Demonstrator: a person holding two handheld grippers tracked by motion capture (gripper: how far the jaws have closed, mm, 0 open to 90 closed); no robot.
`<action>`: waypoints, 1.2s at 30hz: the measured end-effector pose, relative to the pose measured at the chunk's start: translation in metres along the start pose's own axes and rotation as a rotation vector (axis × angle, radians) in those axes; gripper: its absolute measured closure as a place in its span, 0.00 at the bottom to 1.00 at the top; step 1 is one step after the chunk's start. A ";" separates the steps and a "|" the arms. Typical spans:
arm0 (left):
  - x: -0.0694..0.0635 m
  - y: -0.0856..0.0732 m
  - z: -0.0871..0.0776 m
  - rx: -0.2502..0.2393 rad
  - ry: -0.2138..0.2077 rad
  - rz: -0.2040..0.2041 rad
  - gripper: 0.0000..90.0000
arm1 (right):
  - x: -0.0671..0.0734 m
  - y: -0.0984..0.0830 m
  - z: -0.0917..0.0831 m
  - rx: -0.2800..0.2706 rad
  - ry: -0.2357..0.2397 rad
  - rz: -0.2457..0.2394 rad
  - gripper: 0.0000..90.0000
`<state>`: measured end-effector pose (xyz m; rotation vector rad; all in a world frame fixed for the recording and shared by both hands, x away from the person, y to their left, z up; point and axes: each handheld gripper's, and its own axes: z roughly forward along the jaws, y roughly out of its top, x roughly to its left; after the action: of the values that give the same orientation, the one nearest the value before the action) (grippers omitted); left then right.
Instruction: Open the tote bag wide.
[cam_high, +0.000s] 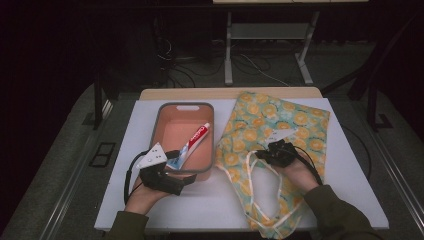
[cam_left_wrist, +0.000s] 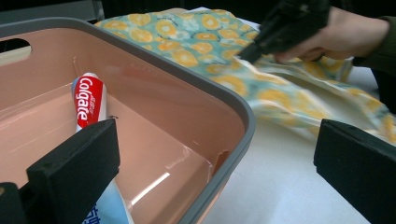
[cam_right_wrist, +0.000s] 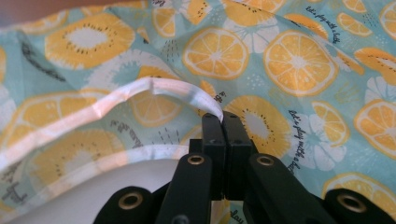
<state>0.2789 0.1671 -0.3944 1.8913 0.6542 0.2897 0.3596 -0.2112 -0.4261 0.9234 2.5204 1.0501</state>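
Observation:
A pink basket with a grey rim stands left of centre on the white table. A red, white and blue Colgate toothpaste tube lies inside it. My left gripper is at the basket's front corner and open wide. In the left gripper view the grey rim runs between the jaws and the tube lies past the left jaw. A teal cloth bag printed with orange slices lies to the right. My right gripper is shut on the bag's white-edged hem, fingertips together.
The bag's white handles trail toward the table's front edge. Bare white tabletop shows right of the bag and in front of the basket. Beyond the table's far edge the floor holds cables and a grey stand.

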 end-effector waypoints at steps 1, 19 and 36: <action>0.000 0.000 0.000 -0.001 -0.001 -0.001 0.00 | -0.003 0.003 0.004 -0.001 -0.009 0.014 1.00; 0.000 0.000 0.000 -0.001 -0.003 0.000 0.00 | -0.007 -0.042 -0.076 -0.035 0.063 -0.026 0.46; 0.000 0.000 0.000 -0.001 0.002 0.001 0.00 | -0.011 -0.117 -0.093 0.114 0.088 -0.068 0.95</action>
<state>0.2789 0.1669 -0.3946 1.8910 0.6542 0.2919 0.2725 -0.3320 -0.4438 0.8308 2.6886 0.9553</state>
